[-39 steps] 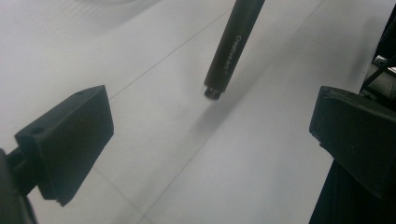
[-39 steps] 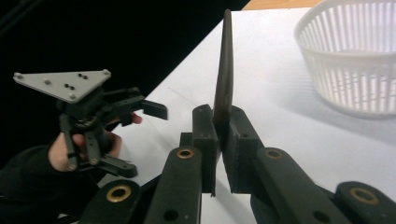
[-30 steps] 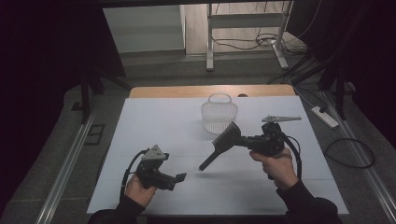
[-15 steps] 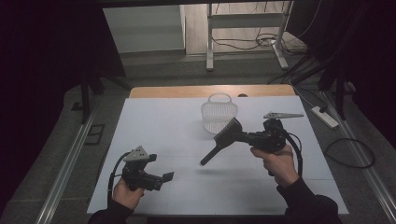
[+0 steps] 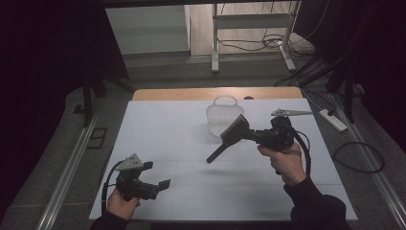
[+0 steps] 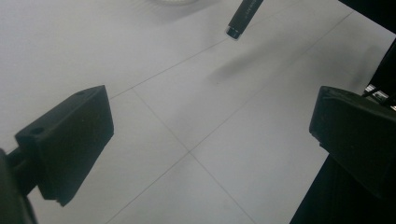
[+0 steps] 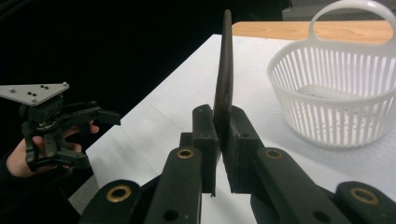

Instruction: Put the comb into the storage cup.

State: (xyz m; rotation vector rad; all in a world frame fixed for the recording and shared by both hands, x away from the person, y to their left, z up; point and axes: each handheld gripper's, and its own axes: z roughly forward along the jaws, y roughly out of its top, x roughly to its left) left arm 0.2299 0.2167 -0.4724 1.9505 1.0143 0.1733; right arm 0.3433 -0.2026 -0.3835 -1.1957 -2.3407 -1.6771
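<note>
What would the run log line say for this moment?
right tool: shut on black brush, held above table | left tool: open, nothing held | white basket: upright, behind brush

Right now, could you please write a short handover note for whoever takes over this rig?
Right gripper: shut on the black brush, held in the air by its head, handle sloping down toward the table.
Left gripper: open, nothing between its jaws, low over the near left part of the table.
White basket: upright at the far middle, nothing visible in it.
Done: brush picked up.
Left, probably: put the brush into the basket.
</note>
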